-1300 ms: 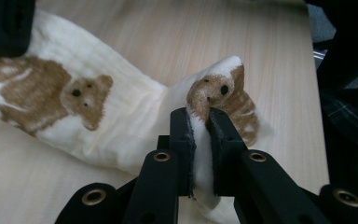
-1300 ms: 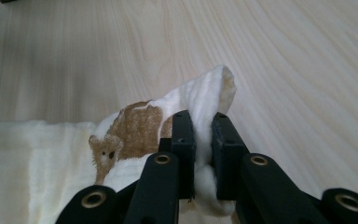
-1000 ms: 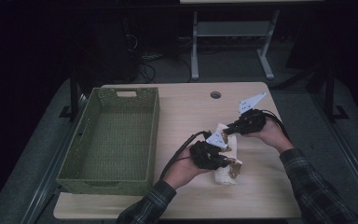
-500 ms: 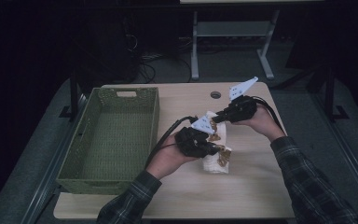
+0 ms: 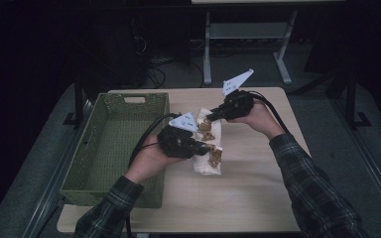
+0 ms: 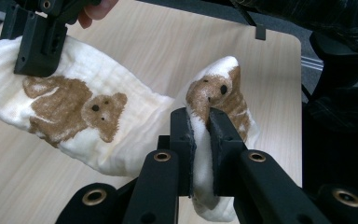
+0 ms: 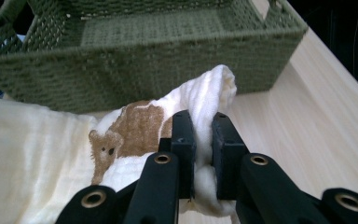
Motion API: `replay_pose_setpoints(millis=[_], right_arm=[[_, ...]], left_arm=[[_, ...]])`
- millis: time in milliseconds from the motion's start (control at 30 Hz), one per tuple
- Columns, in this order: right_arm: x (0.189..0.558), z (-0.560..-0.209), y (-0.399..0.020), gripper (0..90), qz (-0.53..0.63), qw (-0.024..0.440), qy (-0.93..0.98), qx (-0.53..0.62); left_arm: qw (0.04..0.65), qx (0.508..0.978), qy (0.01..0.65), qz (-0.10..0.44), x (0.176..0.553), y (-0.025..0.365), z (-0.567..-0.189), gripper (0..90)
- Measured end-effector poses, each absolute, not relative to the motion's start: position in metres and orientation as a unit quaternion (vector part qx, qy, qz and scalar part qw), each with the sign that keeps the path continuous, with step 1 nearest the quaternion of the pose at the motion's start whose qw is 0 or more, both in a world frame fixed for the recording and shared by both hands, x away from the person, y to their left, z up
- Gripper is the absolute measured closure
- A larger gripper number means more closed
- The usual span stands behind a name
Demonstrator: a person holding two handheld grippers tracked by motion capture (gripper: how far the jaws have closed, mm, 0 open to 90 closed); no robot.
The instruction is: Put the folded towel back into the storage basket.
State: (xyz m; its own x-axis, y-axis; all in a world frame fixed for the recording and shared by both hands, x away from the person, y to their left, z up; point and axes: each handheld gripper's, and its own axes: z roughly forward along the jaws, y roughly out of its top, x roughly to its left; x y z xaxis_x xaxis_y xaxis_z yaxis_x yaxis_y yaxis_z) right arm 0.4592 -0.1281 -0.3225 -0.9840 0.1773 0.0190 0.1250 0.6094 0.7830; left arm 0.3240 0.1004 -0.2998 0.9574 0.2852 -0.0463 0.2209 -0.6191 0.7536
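Fingertips [image 6: 186, 135] of the left gripper [image 6: 200, 140] are closed on a fold of the white cloth [image 6: 121, 135], which is printed with brown bears. In the left gripper view, the two black pads press the fabric from both sides, with only the thickness of the cloth between them. One bear's face stands just above the pads.

The right gripper [image 7: 203, 140] is likewise clamped on the cloth. In the right gripper view, its pads squeeze a bunched edge of the fabric, and a bear print lies just left of the jaws. The green woven basket [image 7: 144, 60] stands behind the cloth in that view.

In the high view, the cloth [image 5: 209, 163] is between the two grippers, over the middle of the wooden table [image 5: 258, 198]. The right gripper [image 5: 216, 115] holds the far end of the cloth, and the left gripper [image 5: 206, 148] holds it nearer the person. The lower end of the cloth lies close to the tabletop; whether it touches cannot be determined. The span between the grippers sags slightly, as the left gripper view shows.

The basket [image 5: 114, 148] stands on the left part of the table, just beside the left hand [image 5: 149, 158]. The right hand [image 5: 258, 116] is on the far side of the cloth.
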Motion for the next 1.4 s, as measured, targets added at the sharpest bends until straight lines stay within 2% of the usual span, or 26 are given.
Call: replay_pose_setpoints(millis=[400, 800, 1067, 1400], right_arm=[[0.471, -0.297, -0.067, 81.4, 0.438, 0.037, 0.896, 0.057], [0.484, -0.303, 0.002, 81.4, 0.437, 0.029, 0.898, 0.03], [0.486, -0.318, 0.034, 81.4, 0.432, 0.018, 0.901, 0.024], [0.483, -0.331, 0.055, 81.4, 0.425, 0.007, 0.905, 0.02]], left_arm=[[0.424, 0.889, 0.163, 0.06, 0.324, 0.171, -0.282, 81.3], [0.418, 0.885, 0.192, 0.071, 0.32, 0.232, -0.284, 81.2], [0.404, 0.89, 0.202, 0.07, 0.316, 0.252, -0.292, 81.2], [0.398, 0.89, 0.212, 0.058, 0.312, 0.265, -0.308, 81.0]])
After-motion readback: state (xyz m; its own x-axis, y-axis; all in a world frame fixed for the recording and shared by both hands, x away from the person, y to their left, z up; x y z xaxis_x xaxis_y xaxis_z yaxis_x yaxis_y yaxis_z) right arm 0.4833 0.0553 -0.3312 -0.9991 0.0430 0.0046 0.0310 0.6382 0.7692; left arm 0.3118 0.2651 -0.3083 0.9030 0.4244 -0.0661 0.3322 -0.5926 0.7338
